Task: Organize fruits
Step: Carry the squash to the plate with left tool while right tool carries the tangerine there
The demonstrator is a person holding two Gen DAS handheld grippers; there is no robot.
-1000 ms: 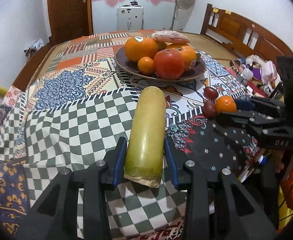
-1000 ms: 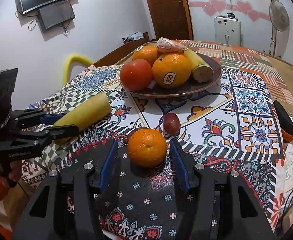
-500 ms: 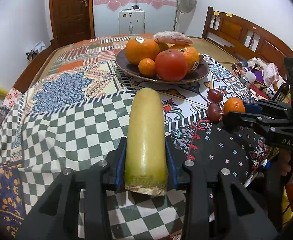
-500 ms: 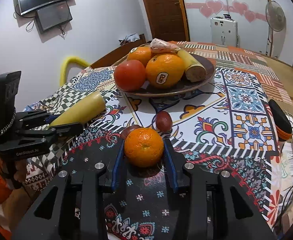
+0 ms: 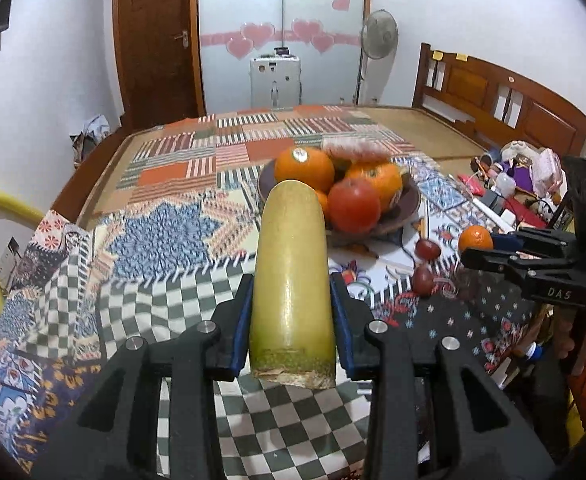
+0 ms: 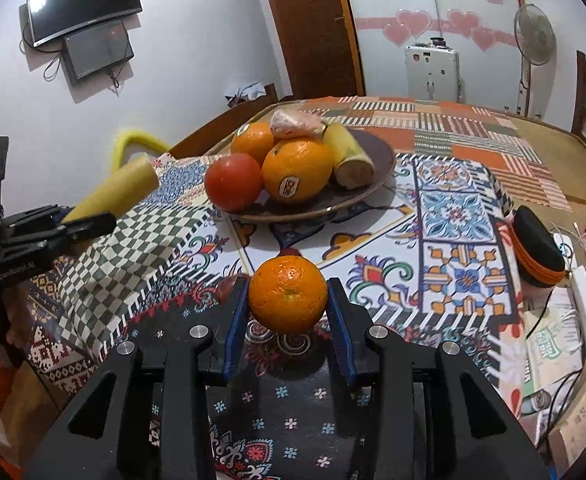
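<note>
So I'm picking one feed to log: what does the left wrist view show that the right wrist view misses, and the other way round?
Only the left wrist view: the two small dark red fruits on the cloth, fully visible, and the wooden headboard.

Only the right wrist view: the wall screens and the cut banana piece in the bowl.

Both: the fruit bowl, the left gripper shut on the yellow-green banana, and the right gripper shut on the small orange.

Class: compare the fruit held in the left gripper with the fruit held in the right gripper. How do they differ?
The yellow banana piece is long, cylindrical and smooth, with one cut end; the small orange is round and dimpled. The banana piece juts well past its pads; the orange sits between its own. Both are clamped: left gripper, right gripper.
</note>
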